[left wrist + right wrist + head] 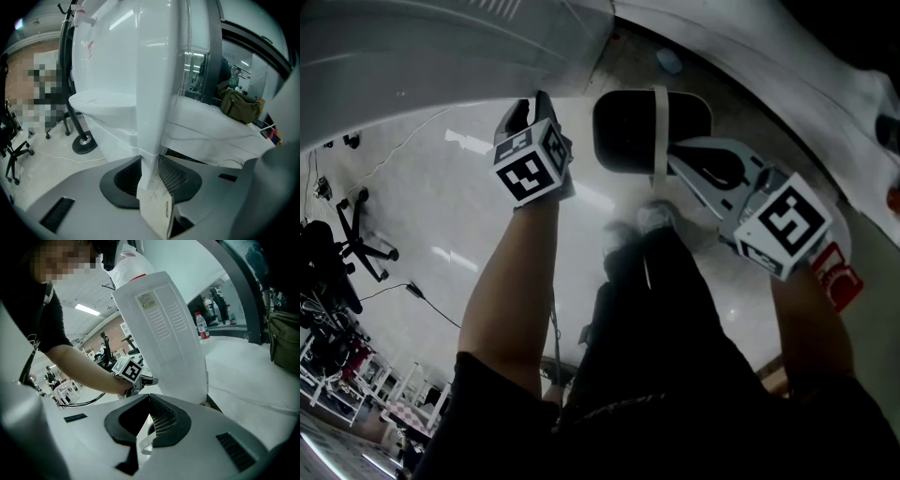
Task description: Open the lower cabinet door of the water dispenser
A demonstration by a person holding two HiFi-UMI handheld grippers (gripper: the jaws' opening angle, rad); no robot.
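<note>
**Item:** lower cabinet door (pixel 152 84), at the foot of the white water dispenser (pixel 164 329).
**Handling:** probably light, stiff, smooth plastic that swings on hinges. It looks slippery on its face, so it is best taken by the thin free edge.
**Left claw** (pixel 149 171): jaws part-way in, ribbed pads pinching that edge.
**Right claw** (pixel 149 420): jaws apart and empty, held off beside the dispenser.

Left of the left claw (pixel 149 176), a brick wall (pixel 18 79) and a round black stand base (pixel 84 143) on the pale glossy floor (pixel 42 159); to its right, an olive bag (pixel 240 105) on a white surface (pixel 201 117). Up and left of the right claw (pixel 149 425), a ceiling strip light (pixel 87 309)
</note>
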